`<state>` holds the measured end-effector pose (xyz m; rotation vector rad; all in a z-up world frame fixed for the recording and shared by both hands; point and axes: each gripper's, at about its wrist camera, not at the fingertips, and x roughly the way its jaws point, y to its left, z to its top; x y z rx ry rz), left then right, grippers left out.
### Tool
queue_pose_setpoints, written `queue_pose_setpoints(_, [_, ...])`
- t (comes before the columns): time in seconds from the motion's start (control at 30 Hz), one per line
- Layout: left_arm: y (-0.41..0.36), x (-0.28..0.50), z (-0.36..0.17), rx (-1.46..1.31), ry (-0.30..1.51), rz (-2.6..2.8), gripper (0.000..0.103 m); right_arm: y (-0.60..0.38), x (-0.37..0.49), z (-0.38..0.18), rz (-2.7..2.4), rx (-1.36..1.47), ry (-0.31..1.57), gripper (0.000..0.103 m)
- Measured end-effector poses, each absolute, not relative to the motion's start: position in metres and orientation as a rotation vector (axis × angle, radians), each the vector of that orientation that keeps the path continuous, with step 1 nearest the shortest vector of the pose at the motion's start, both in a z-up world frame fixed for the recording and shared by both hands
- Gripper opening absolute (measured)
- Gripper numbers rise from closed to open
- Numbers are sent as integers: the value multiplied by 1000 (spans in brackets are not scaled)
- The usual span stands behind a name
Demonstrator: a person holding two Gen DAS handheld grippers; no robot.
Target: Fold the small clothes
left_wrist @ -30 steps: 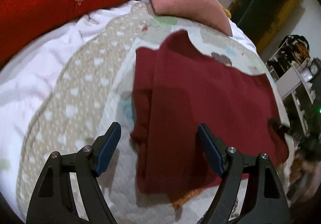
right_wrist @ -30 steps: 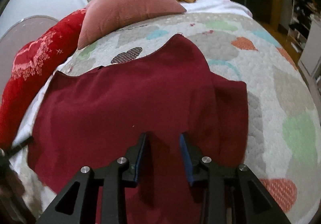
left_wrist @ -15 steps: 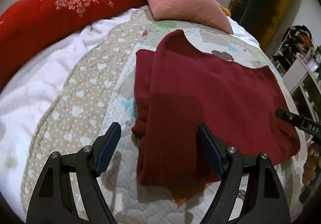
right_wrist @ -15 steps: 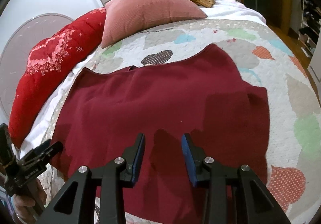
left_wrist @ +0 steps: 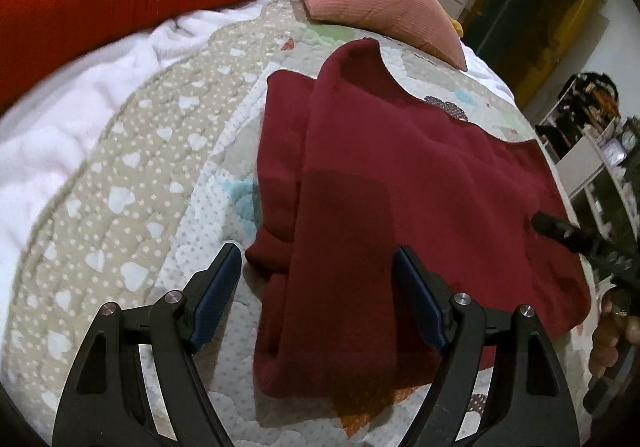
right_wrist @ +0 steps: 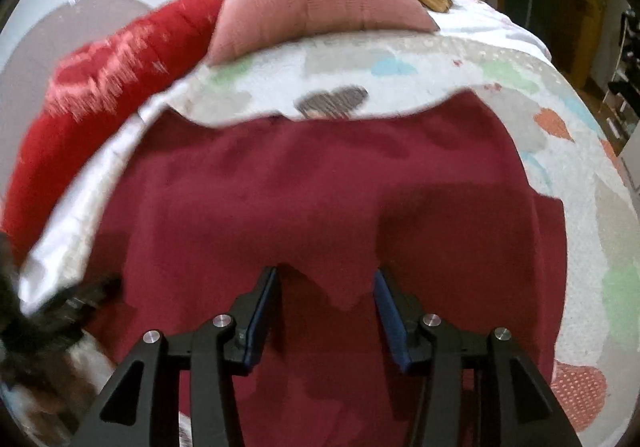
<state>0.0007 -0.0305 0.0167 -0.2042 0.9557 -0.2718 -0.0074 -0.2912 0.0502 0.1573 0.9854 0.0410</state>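
Garment [left_wrist: 400, 183] on quilt [left_wrist: 132, 207] (bedroom).

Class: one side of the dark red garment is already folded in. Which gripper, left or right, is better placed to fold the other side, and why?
Probably the right gripper: its opening jaws hover, empty, over the dark red garment's unfolded side. The left gripper is open over the folded edge.

My left gripper [left_wrist: 318, 289] fills the bottom of its own view, angled downward with its blue-padded jaws standing wide apart and nothing pressed between the pads. My right gripper [right_wrist: 326, 311] sits at the bottom centre of its view, also tilted down, jaws opening, pads clear of anything. At the right edge of the left view, my right hand [left_wrist: 612, 335] grips its handle.
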Motion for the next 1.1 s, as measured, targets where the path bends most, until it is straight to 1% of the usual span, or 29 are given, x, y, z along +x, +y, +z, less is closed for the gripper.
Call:
queue_pose_setpoints(0.2, [-30, -5, 14, -235, 915, -271, 81, -249, 10, 72, 180, 168, 953, 47])
queue_pose_setpoints(0.37, [-21, -7, 10, -293, 889, -298, 81, -204, 51, 81, 284, 202, 941, 47])
queue_pose_setpoints(0.5, [-15, -7, 8, -325, 876, -332, 81, -163, 85, 81, 323, 110, 948, 47])
queue_pose_setpoints(0.57, [-10, -7, 6, -355, 866, -348, 81, -147, 104, 77, 266, 26, 956, 41])
queue_pose_setpoints(0.6, [-8, -7, 5, -367, 862, -354, 81, -142, 114, 73, 242, -4, 968, 33])
queue_pose_setpoints(0.67, [-6, -7, 4, -378, 861, -365, 81, -140, 127, 67, 230, -16, 989, 29])
queue_pose_setpoints(0.8, [-6, -6, 3, -376, 856, -368, 81, -142, 153, 48, 229, -2, 1028, 29])
queue_pose_setpoints(0.9, [-6, -6, 3, -375, 854, -368, 81, -136, 171, 25, 232, -33, 1103, 29])
queue_pose_setpoints(0.97, [-4, -7, 2, -383, 853, -370, 81, -132, 176, 13, 214, -55, 1116, 29])
queue_pose_setpoints(1.1, [-5, -10, 3, -376, 852, -367, 81, -136, 172, 20, 204, -41, 1109, 29])
